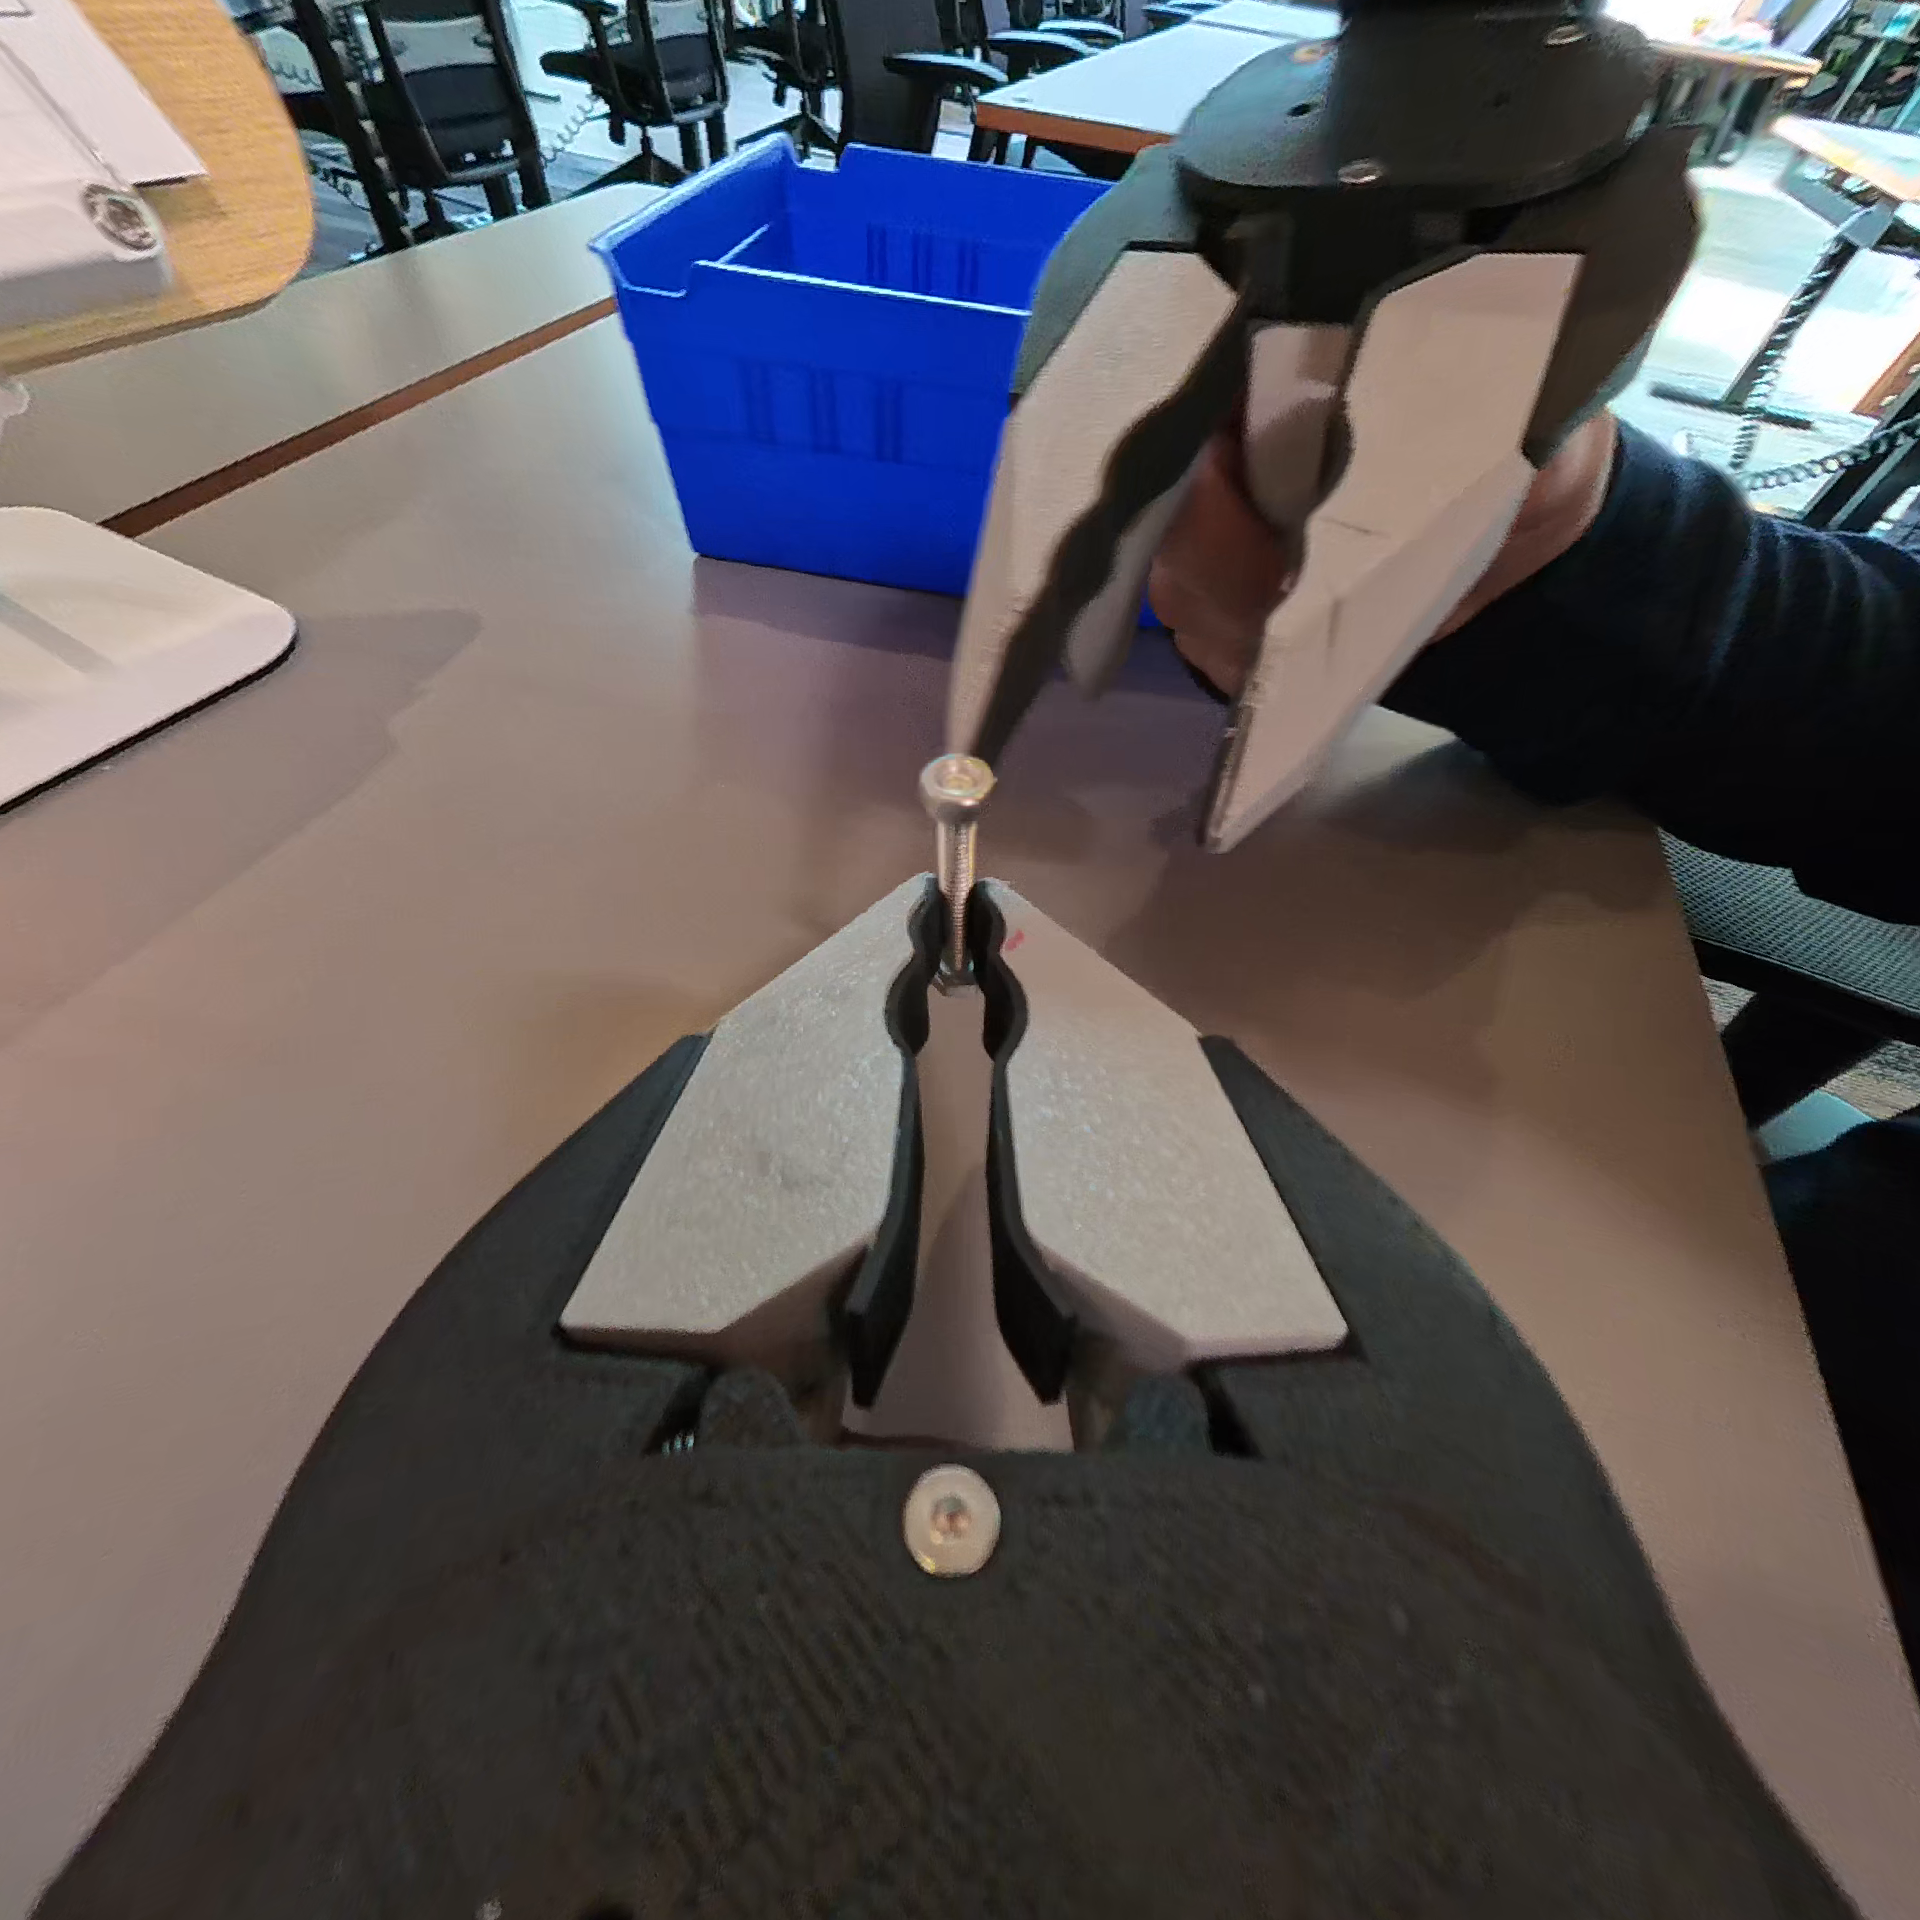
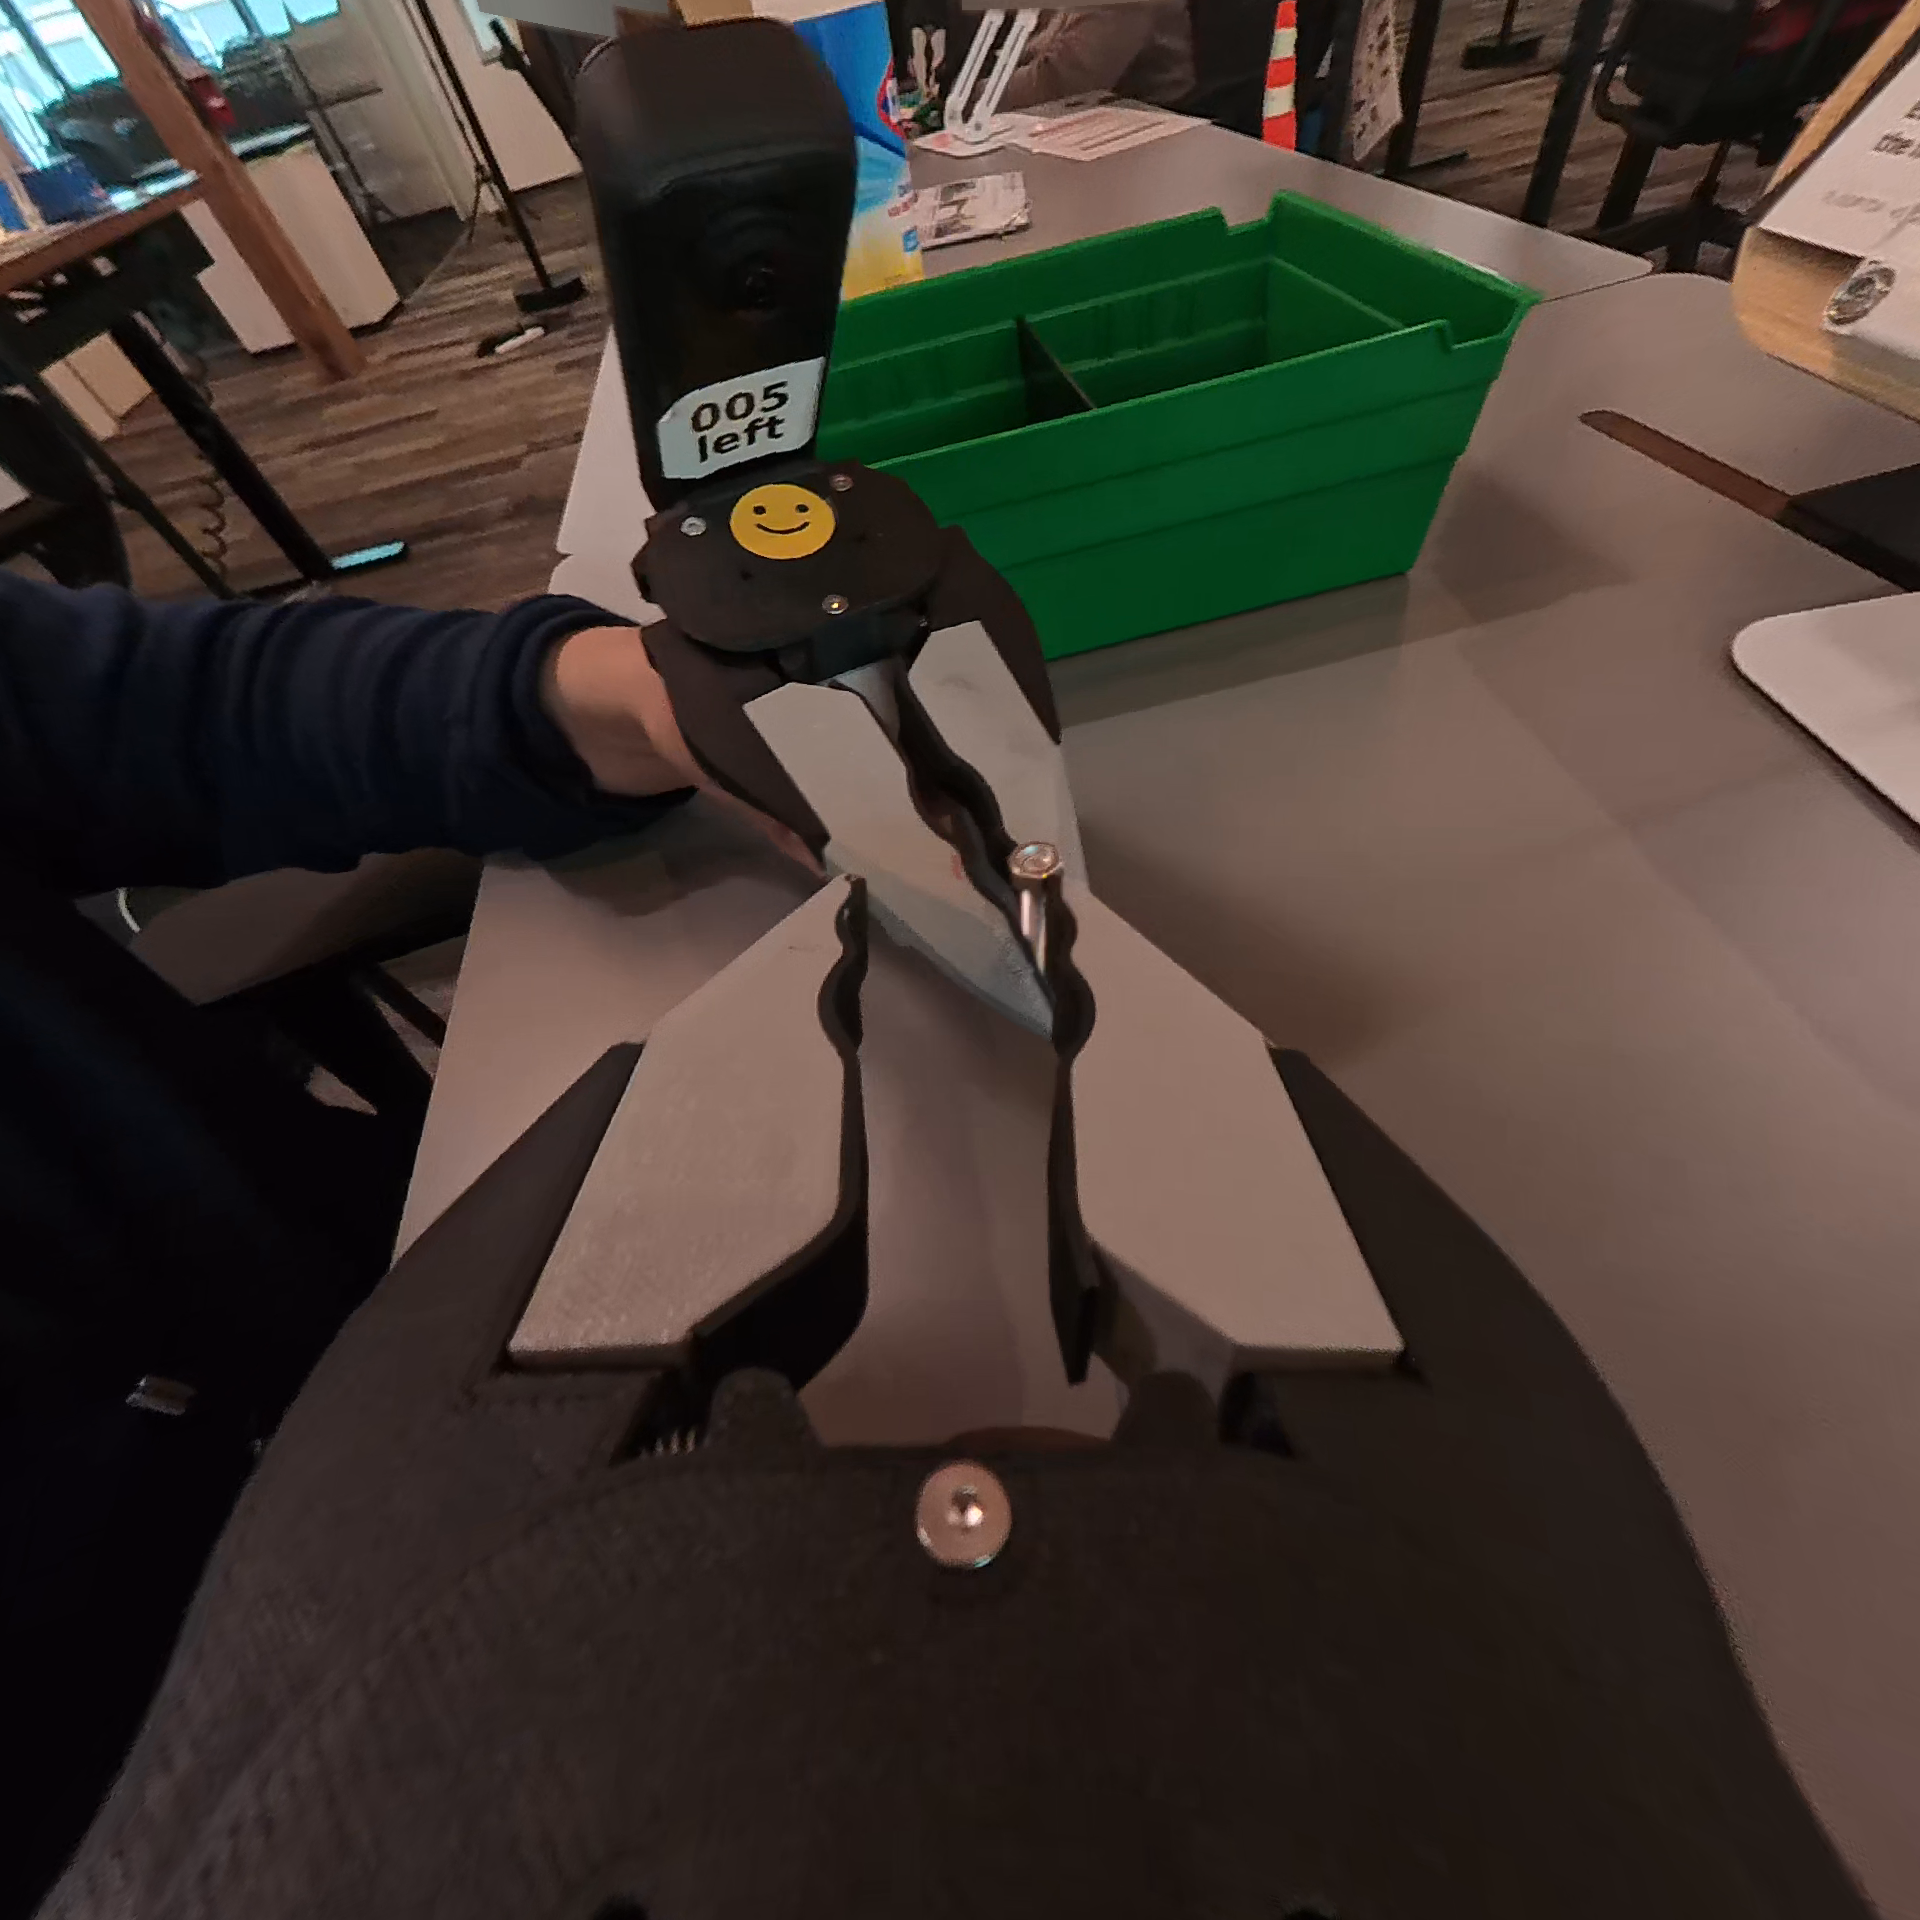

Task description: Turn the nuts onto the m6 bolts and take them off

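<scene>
I have the left gripper point(image 1: 958, 914) closed on a silver bolt point(image 1: 957, 831) at the centre of the left wrist view — the shank is pinched between its fingers, the head sticking up clear of the tips, with what looks like a nut point(image 1: 953, 982) low on the thread between the fingers. My right gripper point(image 2: 951, 914) hangs wide open; one of its fingertips point(image 1: 982, 743) sits just beside the bolt head and it holds nothing. A blue bin point(image 1: 831, 416) stands on the counter point(image 1: 416, 831) in the upper middle; a green bin point(image 2: 1195, 468) shows at the right wrist view's upper right.
</scene>
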A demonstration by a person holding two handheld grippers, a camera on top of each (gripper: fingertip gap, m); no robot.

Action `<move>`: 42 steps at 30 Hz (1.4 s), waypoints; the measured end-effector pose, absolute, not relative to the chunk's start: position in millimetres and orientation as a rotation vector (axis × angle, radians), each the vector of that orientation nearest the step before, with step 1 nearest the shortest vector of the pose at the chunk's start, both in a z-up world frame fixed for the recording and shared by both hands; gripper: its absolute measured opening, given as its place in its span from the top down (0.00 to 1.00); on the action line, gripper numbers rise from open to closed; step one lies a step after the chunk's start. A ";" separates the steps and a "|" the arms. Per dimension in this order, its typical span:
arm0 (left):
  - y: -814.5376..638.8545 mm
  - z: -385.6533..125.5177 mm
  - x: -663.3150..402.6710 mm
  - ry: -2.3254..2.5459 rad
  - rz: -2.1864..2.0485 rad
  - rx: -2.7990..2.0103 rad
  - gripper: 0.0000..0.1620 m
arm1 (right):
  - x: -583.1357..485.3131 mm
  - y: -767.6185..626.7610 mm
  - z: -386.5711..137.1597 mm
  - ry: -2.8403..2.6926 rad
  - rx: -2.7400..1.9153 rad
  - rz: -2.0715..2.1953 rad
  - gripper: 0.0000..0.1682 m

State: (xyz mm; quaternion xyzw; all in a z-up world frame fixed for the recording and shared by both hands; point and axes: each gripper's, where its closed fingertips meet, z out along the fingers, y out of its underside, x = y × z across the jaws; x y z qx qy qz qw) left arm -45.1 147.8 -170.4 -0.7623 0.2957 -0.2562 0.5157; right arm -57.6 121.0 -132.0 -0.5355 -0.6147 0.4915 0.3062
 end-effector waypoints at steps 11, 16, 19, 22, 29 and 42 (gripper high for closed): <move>144.9 -171.3 -39.9 0.733 -0.635 -1.827 0.98 | -61.0 126.1 -132.9 -1.583 -1.454 1.328 0.74; 155.5 -172.7 -57.9 0.626 -0.619 -1.864 0.98 | -55.7 114.5 -129.9 -1.646 -1.395 1.341 0.85; 154.0 -171.6 -56.5 0.636 -0.642 -1.854 0.98 | -59.0 123.6 -127.9 -1.589 -1.421 1.331 0.78; 145.9 -170.3 -42.0 0.714 -0.661 -1.826 0.98 | -64.4 128.0 -131.0 -1.556 -1.450 1.323 0.71; 160.6 -169.9 -66.5 0.562 -0.617 -1.871 0.98 | -61.6 112.9 -133.0 -1.624 -1.412 1.366 0.83; 166.5 -172.5 -76.6 0.506 -0.587 -1.896 0.98 | -64.7 111.2 -128.5 -1.596 -1.400 1.425 0.84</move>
